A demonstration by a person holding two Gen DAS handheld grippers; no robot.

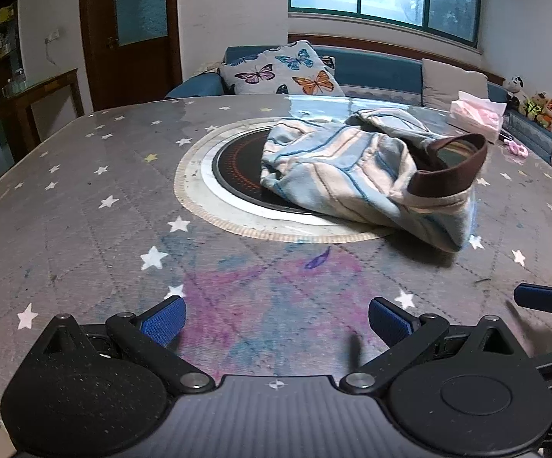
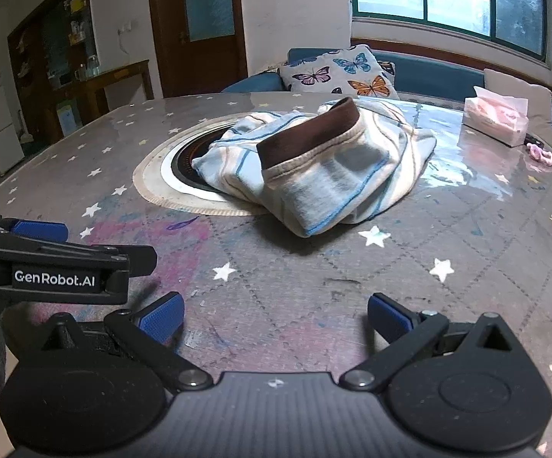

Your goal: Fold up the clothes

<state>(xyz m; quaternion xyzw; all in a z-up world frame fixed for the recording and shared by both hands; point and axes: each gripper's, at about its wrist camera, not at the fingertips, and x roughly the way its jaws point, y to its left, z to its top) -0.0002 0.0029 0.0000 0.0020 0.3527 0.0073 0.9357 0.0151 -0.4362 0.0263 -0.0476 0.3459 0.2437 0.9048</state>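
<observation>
A crumpled light-blue striped garment (image 1: 352, 168) with a brown waistband (image 1: 451, 170) lies in a heap on the round table, partly over the black hotplate (image 1: 237, 168). It also shows in the right wrist view (image 2: 314, 175), waistband (image 2: 310, 133) standing up. My left gripper (image 1: 276, 320) is open and empty, low over the table's near edge, well short of the garment. My right gripper (image 2: 276, 316) is open and empty, beside the left one. The left gripper also shows at the left of the right wrist view (image 2: 39, 231).
The table (image 1: 84, 229) has a grey star-print cover. A pink tissue pack (image 2: 495, 118) and a pink hair tie (image 2: 541, 154) lie at the far right. A blue sofa with a butterfly cushion (image 1: 279, 70) stands behind the table.
</observation>
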